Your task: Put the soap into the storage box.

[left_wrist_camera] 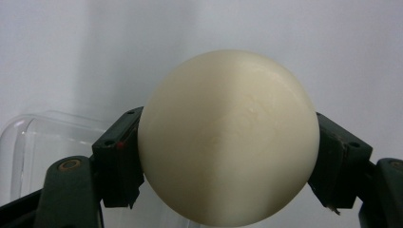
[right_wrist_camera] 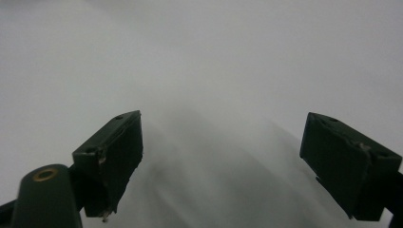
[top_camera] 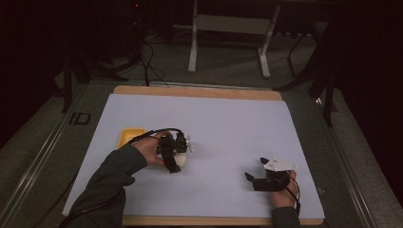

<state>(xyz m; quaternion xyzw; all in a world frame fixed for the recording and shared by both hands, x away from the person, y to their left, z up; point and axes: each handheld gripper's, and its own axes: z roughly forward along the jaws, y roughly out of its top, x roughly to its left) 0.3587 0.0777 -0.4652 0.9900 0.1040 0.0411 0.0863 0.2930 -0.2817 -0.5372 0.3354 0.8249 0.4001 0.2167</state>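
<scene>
A cream round ball (left_wrist_camera: 228, 137) sits between the two black jaws of my left gripper (left_wrist_camera: 228, 156), which press on its sides; the gripper is shut on it. From above, the left gripper (top_camera: 177, 159) hovers over the white sheet just right of a yellow tray (top_camera: 129, 136), with the pale ball (top_camera: 181, 160) under it. My right gripper (top_camera: 255, 170) rests low near the front right of the sheet. In the right gripper view its jaws (right_wrist_camera: 221, 166) stand wide apart with nothing between them.
A clear plastic container (left_wrist_camera: 43, 147) lies behind the ball at the left. The white sheet (top_camera: 228, 128) covers a wooden board (top_camera: 199, 91). A white metal frame (top_camera: 228, 33) stands on the floor beyond the table.
</scene>
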